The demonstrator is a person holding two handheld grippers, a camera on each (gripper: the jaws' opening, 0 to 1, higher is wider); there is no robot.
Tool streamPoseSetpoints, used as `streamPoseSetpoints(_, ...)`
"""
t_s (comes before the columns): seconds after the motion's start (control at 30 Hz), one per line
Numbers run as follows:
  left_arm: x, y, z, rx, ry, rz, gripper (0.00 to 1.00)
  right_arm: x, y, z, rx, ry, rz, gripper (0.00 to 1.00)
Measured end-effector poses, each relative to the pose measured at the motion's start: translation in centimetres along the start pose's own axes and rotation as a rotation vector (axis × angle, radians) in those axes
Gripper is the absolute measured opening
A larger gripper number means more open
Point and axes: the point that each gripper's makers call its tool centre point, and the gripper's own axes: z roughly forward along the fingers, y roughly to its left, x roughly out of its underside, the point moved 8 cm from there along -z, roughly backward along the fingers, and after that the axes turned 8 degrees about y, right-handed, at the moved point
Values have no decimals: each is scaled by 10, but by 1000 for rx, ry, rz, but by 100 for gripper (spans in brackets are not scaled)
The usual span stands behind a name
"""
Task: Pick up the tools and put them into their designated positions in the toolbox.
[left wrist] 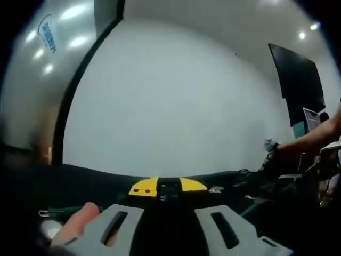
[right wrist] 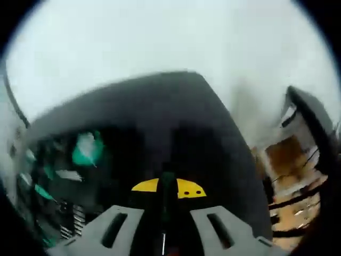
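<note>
L gripper (left wrist: 169,226): jaws apart, nothing held, raised toward the wall | R gripper (right wrist: 166,229): jaws apart, empty, over the dark toolbox (right wrist: 160,138) | tools (right wrist: 85,149): teal-handled, blurred, lying left in the box | step: likely between picks; next needs a tool sighted | left gripper view alone: a person's arm (left wrist: 314,136).

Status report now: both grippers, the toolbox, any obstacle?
Left gripper open, empty. Right gripper open, empty, over the blurred dark toolbox. Green-handled tools at its left. No obstacle seen.
</note>
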Motion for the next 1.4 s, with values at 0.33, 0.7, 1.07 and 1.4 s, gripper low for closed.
streamPoseSetpoints(0.33,-2,1,-1,-1,-13,-1,14,59,90,-64,-443,194,160,8)
streamPoseSetpoints(0.7,1,6,2,-7,5,5,13,153,109,-91,-284,56,-346,14)
streamPoseSetpoints(1.07,3,6,4,-13,25,19,13,151,148,-149,-149,33,-2034,0)
streamPoseSetpoints(1.4,4,6,5,-14,30,12,13,165,159,-101,-226,332,-2438,16)
